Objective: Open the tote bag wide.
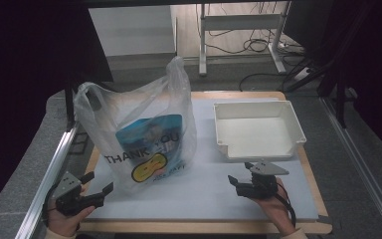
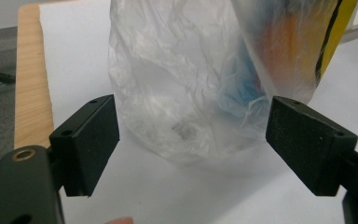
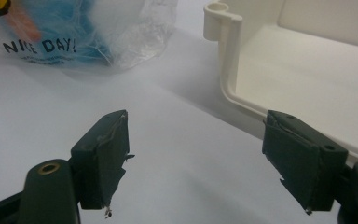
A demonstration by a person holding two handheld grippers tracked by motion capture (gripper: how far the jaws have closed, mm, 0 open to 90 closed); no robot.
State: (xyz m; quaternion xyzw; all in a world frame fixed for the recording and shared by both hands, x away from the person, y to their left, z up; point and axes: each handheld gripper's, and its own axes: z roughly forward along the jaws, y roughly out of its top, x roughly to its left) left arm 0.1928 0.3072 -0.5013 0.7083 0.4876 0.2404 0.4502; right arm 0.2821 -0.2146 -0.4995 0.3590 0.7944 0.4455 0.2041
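Observation:
A translucent plastic bag (image 1: 144,129) printed "THANK YOU" with a yellow smiley stands upright on the white mat (image 1: 199,194), something blue inside it. My left gripper (image 1: 98,183) rests open at the bag's lower left corner, its jaws wide apart. In the left gripper view the bag (image 2: 191,79) stands just beyond my open left gripper (image 2: 191,144). My right gripper (image 1: 241,173) sits open on the mat in front of the white tray (image 1: 293,124). The right gripper view has my open right gripper (image 3: 196,158) with the tray (image 3: 228,56) ahead right and the bag (image 3: 74,32) ahead left.
The tray is empty and sits at the table's back right. A wooden table edge (image 1: 204,227) frames the mat. Metal rails (image 1: 49,174) run along both sides of the table. Behind it stand desk legs and cables (image 1: 248,45) on the floor.

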